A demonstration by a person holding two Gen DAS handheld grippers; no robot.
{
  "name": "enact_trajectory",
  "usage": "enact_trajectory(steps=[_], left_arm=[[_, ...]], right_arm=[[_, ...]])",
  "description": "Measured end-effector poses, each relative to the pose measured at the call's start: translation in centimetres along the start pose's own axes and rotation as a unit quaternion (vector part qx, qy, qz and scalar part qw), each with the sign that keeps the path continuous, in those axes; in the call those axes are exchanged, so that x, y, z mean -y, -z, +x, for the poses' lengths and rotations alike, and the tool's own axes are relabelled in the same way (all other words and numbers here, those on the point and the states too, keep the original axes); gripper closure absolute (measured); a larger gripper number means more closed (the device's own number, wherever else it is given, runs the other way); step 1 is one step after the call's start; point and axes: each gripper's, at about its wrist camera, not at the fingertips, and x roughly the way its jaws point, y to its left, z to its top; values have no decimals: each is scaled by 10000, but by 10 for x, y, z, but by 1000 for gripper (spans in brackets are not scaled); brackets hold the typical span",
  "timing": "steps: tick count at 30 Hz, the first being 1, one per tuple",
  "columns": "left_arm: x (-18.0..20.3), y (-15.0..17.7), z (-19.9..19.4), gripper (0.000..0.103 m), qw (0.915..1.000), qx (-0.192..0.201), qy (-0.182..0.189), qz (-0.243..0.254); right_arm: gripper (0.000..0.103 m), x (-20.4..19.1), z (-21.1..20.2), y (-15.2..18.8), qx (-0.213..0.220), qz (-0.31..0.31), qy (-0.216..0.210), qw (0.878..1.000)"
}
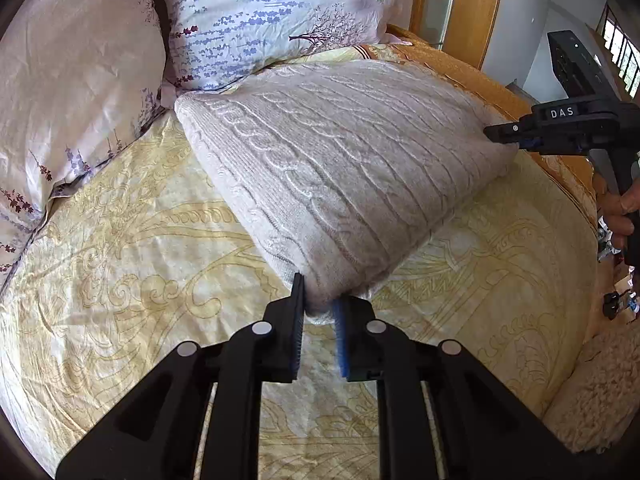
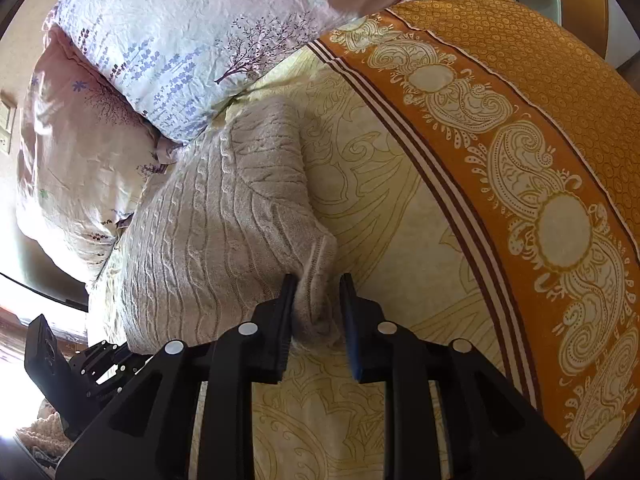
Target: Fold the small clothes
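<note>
A folded cream cable-knit sweater (image 1: 340, 152) lies on the bed, also seen in the right wrist view (image 2: 224, 220). My left gripper (image 1: 320, 296) stands around its near corner, and the knit fills the narrow gap between the jaws without looking squeezed. My right gripper (image 2: 318, 280) stands around another corner; the fabric touches the left finger and a thin shadow separates it from the right one. In the left wrist view the right gripper (image 1: 504, 136) reaches the sweater's far right edge. The left gripper (image 2: 108, 360) shows at the lower left of the right wrist view.
The yellow patterned bed cover (image 1: 140, 260) spreads under the sweater, with an orange border (image 2: 520, 140) on one side. Floral pillows (image 1: 260, 20) lie against the sweater's far edge. A person's hand (image 1: 616, 208) holds the right gripper's handle. A fluffy beige textile (image 1: 600, 380) lies at the right.
</note>
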Motion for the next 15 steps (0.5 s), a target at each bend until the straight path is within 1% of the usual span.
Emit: enact_trajectory(steps=[1,2,3,4,6,7,8,9,11,13,15], left_arm=[[-2,1,-2,77,10000,5,-14,27],[-4,1,-6,69,10000,6,-85,40],[-8,3,-10,51,9998,25,-211,32],[-14,3,-15,40,9995,65,-303,14],[-28,5,-25,31,9992,112,-374,-117],[-37,5,-29,28,9988,115,-406,-234],[-45,2,-33,27,9980,130,-508,-359],[-53,-1,-35,26,9972,128,-606,-431],[-65,-16,-40,25,9954,241,-664,-643],[-72,-37,-43,19,9940,423,-635,-780],[-70,-62,-45,9,9931,678,-508,-811]], right_arm=[[66,1,-2,0,9,3,41,10000],[63,2,-5,-1,24,11,51,10000],[59,4,-9,-3,56,31,59,10000],[58,5,-14,-6,114,47,87,9999],[57,7,-23,-13,256,69,155,9995],[56,8,-26,-18,330,96,186,9992],[55,10,-29,-23,380,153,152,9990],[55,11,-30,-29,421,226,72,9988],[55,13,-29,-43,426,414,-251,9979],[55,12,-21,-57,338,553,-534,9965],[55,6,-10,-68,174,613,-659,9958]])
